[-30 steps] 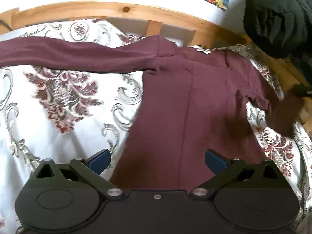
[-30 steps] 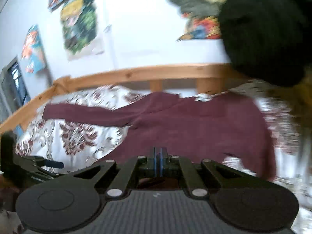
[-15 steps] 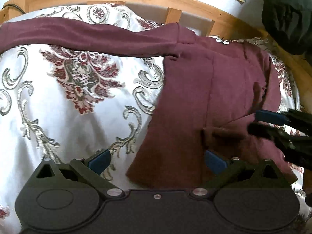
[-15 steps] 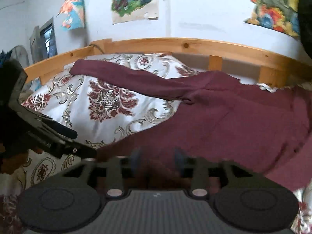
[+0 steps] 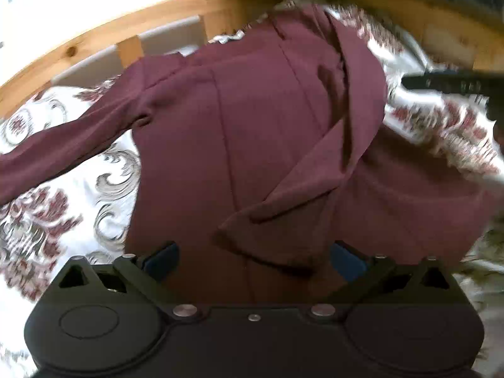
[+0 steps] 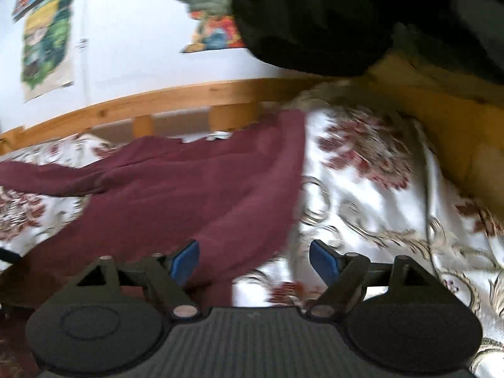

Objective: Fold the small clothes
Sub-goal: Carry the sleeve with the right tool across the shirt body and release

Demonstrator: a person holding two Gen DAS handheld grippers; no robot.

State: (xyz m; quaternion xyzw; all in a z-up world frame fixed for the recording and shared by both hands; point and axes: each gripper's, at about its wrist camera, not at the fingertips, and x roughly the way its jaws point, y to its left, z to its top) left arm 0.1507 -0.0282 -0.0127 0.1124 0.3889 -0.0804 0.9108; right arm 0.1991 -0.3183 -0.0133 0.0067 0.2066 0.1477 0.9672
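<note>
Hanging over the dark red top, the left tool has its blue fingers spread wide and holds nothing. The right tool is spread wide too, at the top's right edge. The top lies flat on the flowery bed cover, one sleeve folded across it.

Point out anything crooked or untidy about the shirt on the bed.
The shirt is only half folded. Its right sleeve lies slantwise across the body, bunched at the cuff, while the left sleeve trails out flat over the bedspread. Both grippers, left and right, are open and hold nothing.
</note>
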